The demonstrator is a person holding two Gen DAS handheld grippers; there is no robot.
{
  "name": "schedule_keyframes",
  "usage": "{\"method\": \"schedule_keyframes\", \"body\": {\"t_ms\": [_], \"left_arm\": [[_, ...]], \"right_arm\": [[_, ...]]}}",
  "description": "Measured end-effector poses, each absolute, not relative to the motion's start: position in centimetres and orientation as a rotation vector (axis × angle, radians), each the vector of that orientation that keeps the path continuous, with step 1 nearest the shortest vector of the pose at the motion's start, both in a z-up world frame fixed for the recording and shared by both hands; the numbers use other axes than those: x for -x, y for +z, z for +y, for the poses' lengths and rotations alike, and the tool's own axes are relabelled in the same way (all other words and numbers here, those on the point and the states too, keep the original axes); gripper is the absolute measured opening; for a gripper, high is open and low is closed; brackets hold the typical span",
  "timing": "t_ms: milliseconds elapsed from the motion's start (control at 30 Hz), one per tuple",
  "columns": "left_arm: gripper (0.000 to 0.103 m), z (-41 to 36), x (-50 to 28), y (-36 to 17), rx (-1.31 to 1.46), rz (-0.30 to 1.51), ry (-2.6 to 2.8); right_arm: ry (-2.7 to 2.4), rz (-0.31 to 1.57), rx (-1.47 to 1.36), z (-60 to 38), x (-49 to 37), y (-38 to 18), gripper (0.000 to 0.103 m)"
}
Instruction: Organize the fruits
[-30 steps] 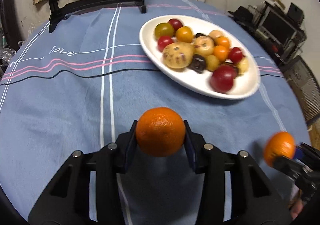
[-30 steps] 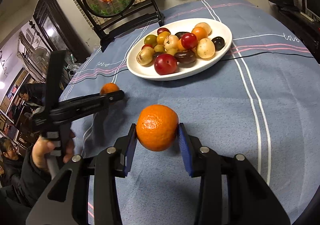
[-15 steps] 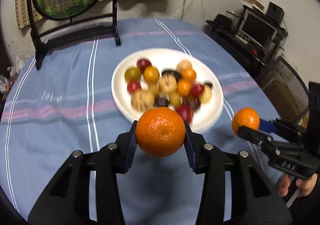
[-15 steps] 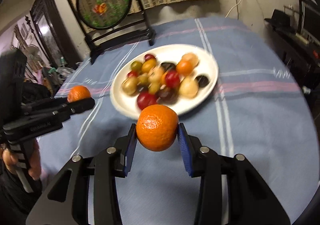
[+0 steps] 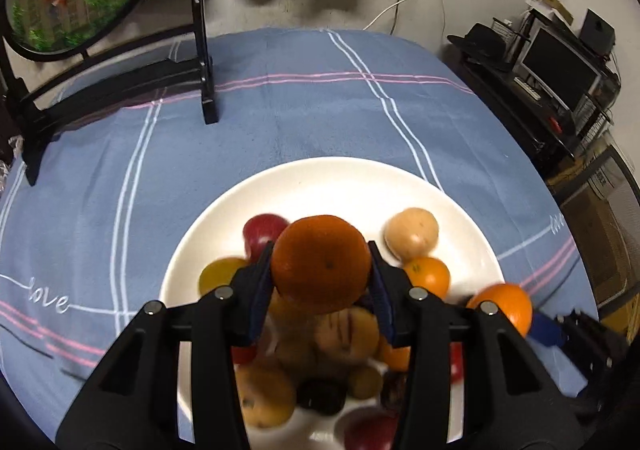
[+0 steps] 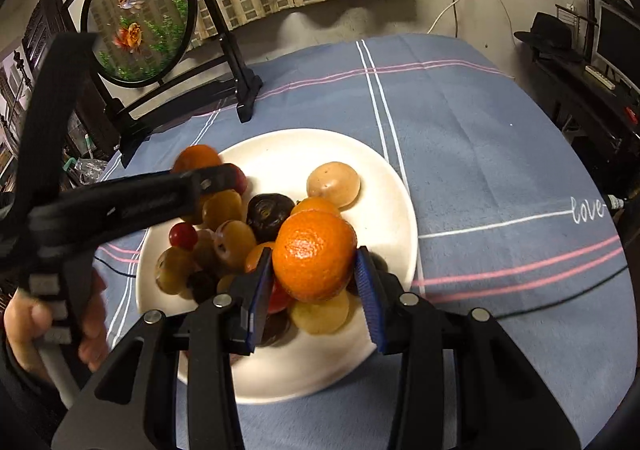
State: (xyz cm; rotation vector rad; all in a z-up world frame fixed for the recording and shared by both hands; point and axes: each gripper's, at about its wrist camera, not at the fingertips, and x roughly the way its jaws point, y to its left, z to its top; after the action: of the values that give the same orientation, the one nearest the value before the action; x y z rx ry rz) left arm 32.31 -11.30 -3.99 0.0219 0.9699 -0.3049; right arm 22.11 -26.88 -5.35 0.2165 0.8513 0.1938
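Orange held on the left: a round, dimpled orange citrus fruit sits pinched between the blue pads of the black left gripper, above the heaped fruit.
Orange held on the right: a second bright orange citrus fruit is clamped between the blue-padded fingers of the black right gripper, over the near side of the pile.
Plate: a wide white oval ceramic plate on the blue cloth, its far half bare.
Pile on the plate: red, yellow, dark purple, tan and small orange fruits, packed touching one another.
Tablecloth: blue fabric with white and pink stripes.
Hand: a bare hand grips the left tool's handle.
Background: a round goldfish panel in a black stand at the table's far edge.
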Motion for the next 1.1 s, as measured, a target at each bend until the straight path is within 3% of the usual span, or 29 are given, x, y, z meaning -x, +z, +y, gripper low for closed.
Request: {"method": "schedule_keyframes", "body": {"t_ms": [33,133,167,233,467,833,900,933,967,1100], "left_arm": [[0.046,-11.5,-32.7,-4.3,-0.02,0.977,-0.309],[0.073,-11.3,-32.9,-3.9,-0.014,0.943,-0.293],[0.074,-11.1,-32.8,-3.6,-0.009,0.926,-0.288],[0.074,-10.6,-32.2,-2.7,0.004,0.904,-0.296],[0.088,-8.3,-26.7,-0.4,0.034,0.879,-0.311],[0.091,-2.6,-14.2,-1.3,0.032,0.863,-0.178],[0.091,-2.1,-12.8,-1.2,0.012,0.84,-0.142],[0.091,-1.9,-11.9,-1.0,0.001,0.822,-0.124],[0.091,-1.8,-11.2,-0.8,-0.002,0.813,-0.119],[0.091,-1.5,-9.0,0.2,0.003,0.781,-0.114]], "right_arm": [[0.194,0.845,-0.216,-26.8,-22.2,-5.4,0.042],[0.178,0.835,-0.199,-26.8,-22.4,-5.6,0.048],[0.174,0.823,-0.196,-26.8,-22.3,-5.5,0.058],[0.154,0.787,-0.171,-26.8,-21.8,-5.0,0.065],[0.158,0.764,-0.133,-26.9,-20.3,-5.3,0.066],[0.142,0.817,-0.121,-24.9,-13.6,-4.0,0.069],[0.138,0.822,-0.115,-24.2,-11.5,-3.8,0.079],[0.118,0.816,-0.115,-24.1,-10.5,-3.7,0.093],[0.089,0.797,-0.11,-23.9,-9.4,-3.5,0.102],[0.019,0.786,-0.083,-23.4,-6.8,-3.2,0.102]]}}
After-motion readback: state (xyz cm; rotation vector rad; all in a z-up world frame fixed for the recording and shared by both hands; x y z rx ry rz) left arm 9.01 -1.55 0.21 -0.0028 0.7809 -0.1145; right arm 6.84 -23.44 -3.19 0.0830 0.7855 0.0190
